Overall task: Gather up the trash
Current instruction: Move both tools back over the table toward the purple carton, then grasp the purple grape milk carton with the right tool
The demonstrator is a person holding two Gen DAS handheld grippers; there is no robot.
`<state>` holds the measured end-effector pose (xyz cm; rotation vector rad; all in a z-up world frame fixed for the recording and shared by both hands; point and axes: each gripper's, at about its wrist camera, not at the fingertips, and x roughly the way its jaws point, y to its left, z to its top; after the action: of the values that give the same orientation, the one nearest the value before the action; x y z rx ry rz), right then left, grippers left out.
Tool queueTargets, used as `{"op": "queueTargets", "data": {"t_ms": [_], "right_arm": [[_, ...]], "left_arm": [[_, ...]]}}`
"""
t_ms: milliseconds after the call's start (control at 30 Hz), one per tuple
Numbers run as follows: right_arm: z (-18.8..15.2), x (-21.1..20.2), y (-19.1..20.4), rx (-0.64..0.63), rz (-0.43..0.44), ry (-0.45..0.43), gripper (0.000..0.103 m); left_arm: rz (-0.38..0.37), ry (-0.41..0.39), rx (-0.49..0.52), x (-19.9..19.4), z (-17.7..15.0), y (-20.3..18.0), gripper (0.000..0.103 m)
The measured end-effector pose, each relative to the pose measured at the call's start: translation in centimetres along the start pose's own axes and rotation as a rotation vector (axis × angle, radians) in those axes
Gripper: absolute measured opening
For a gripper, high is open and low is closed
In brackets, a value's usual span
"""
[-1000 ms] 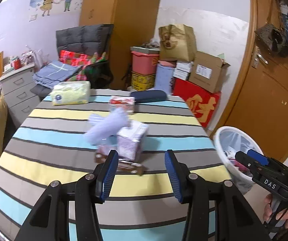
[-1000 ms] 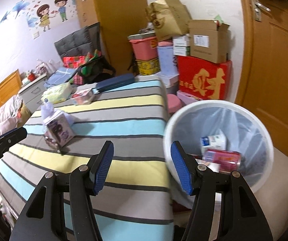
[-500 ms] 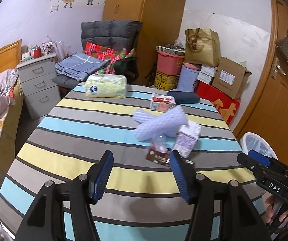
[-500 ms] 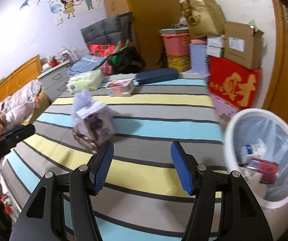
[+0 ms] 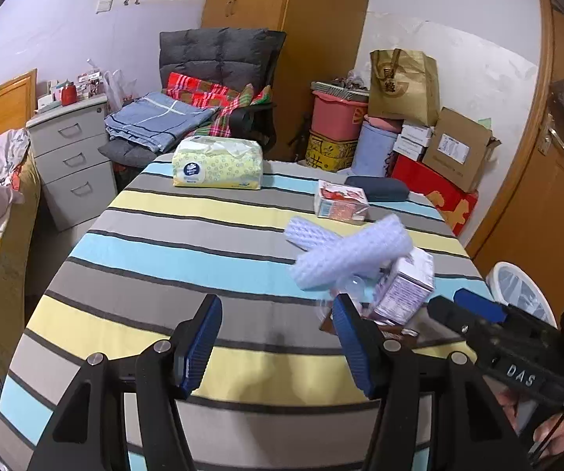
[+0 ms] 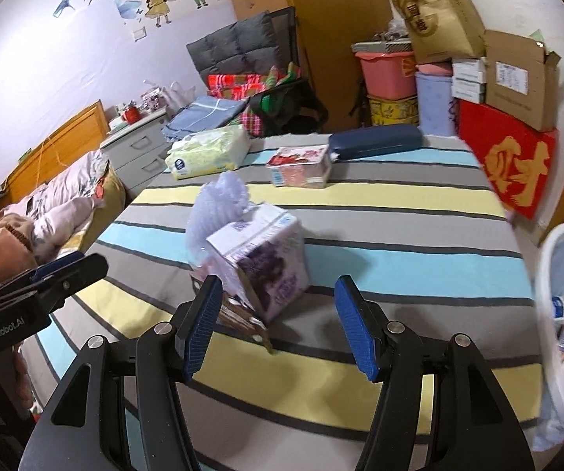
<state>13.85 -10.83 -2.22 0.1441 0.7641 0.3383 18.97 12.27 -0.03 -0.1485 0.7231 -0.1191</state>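
A small heap of trash lies on the striped table (image 5: 156, 243): a purple-and-white carton (image 5: 405, 288) (image 6: 270, 263), a lilac foam-net roll (image 5: 350, 253) (image 6: 219, 204) across it, and a brown wrapper (image 6: 242, 320) underneath. My left gripper (image 5: 278, 337) is open and empty, with the heap just beyond its right finger. My right gripper (image 6: 278, 327) is open, and the carton stands a little ahead of its jaws, untouched. A white bin (image 5: 517, 294) (image 6: 560, 259) with a liner stands on the floor at the table's right edge and holds some packaging.
A yellow tissue pack (image 5: 217, 167), a red-and-white box (image 5: 340, 204) and a dark blue case (image 5: 378, 193) sit at the table's far end. Stacked boxes (image 5: 454, 149) line the wall behind. There are grey drawers (image 5: 72, 157) and a bed at left, and a wooden door at right.
My left gripper has drawn back and to the left of the heap, and its jaws have widened. My right gripper has swung from over the bin to face the carton.
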Motion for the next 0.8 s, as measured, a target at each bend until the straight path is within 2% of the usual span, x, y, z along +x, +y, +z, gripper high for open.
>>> {"op": "queueTargets", "data": {"t_ms": [100,233,333,467,567,733,800], "right_arm": [[0.1,0.7,0.4,0.025,0.020,0.018,0.061],[0.5,1.1,1.7,-0.005,-0.034,0.015,0.061],[1.2,1.5,1.7,0.023,-0.052,0.005,0.061],[1.5,1.8,1.0,0.043,-0.152,-0.004,0.061],[1.5,1.3,0.1,0.060,-0.184,-0.016,0.072],[1.6,1.4,-1.8,0.090,-0.226,-0.003,0.072],[1.6,1.5,-2.5,0.119,-0.218,0.001,0.072]], "left_arm": [[-0.007,-0.002,-0.012,0.5,0.4,0.6,0.058],[-0.007,0.007,-0.012,1.3,0.9,0.8,0.058],[-0.014,0.012,-0.013,1.9,1.1,0.8,0.058],[-0.017,0.019,-0.005,2.5,1.5,0.8,0.058],[-0.030,0.017,0.015,2.8,1.9,0.5,0.058],[-0.069,0.031,0.048,4.0,2.4,-0.7,0.058],[-0.071,0.039,0.060,4.5,2.7,-1.2,0.058]]}}
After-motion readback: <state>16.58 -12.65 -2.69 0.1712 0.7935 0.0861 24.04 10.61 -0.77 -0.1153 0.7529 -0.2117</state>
